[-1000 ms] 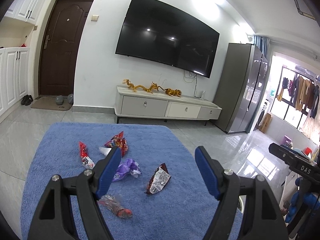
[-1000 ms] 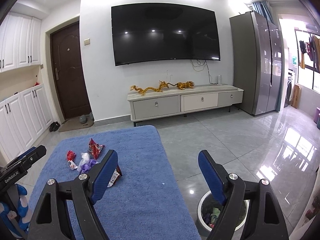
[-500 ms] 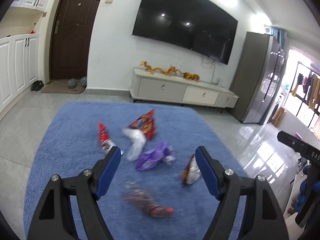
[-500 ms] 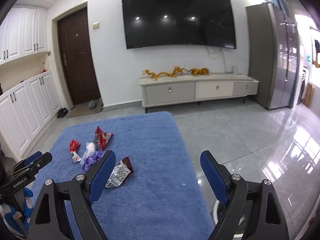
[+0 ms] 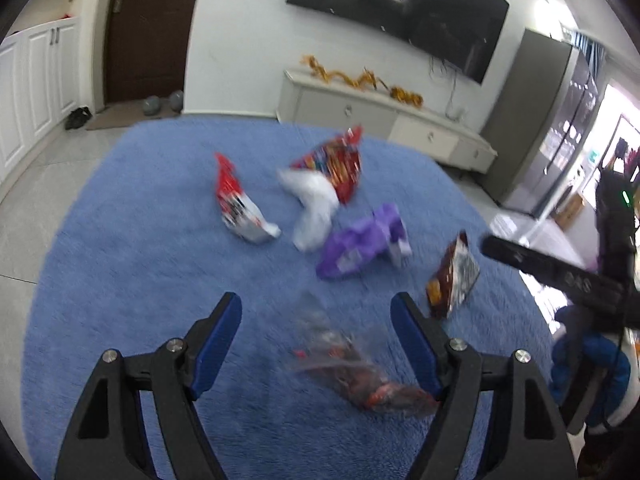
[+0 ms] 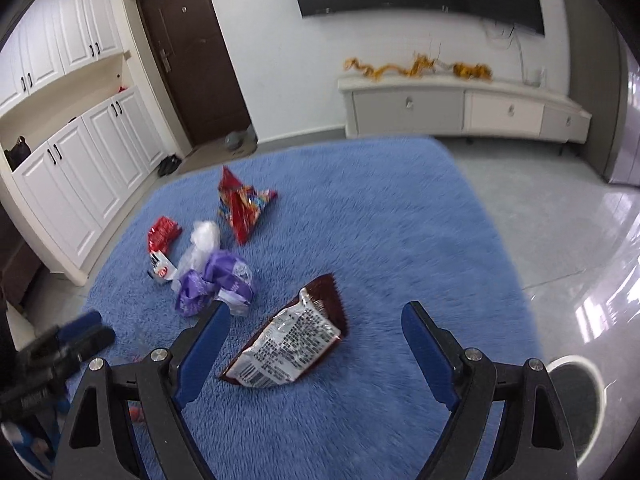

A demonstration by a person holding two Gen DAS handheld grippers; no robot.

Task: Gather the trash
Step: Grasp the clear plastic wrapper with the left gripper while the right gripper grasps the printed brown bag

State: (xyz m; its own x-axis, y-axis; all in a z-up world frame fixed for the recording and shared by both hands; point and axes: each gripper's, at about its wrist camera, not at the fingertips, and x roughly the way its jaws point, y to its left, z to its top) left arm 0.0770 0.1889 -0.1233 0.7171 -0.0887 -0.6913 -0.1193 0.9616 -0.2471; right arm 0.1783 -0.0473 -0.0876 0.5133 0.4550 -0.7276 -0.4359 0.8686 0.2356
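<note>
Both grippers have dropped toward the blue rug (image 5: 120,260). In the left wrist view, the spread left gripper (image 5: 316,320) frames a clear wrapper (image 5: 352,372) at 6 o'clock, light, crinkly and best pinched mid-body. In the right wrist view, the right gripper (image 6: 316,332), also spread and empty, frames a maroon snack bag (image 6: 292,336), thin and slippery, by the bin (image 6: 580,392) at 4 o'clock.

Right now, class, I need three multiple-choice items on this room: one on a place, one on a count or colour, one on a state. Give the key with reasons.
1. The wrappers lie on:
A a blue rug
B the cabinet
C bare tiles

2. The wrapper beside the white bag is:
A green
B purple
C yellow

3. The right gripper is:
A shut on a wrapper
B open, holding nothing
C shut, empty

Key: A, the blue rug lies under all of them; B, it is plainly purple; B, its fingers stand wide apart above the dark red wrapper.
</note>
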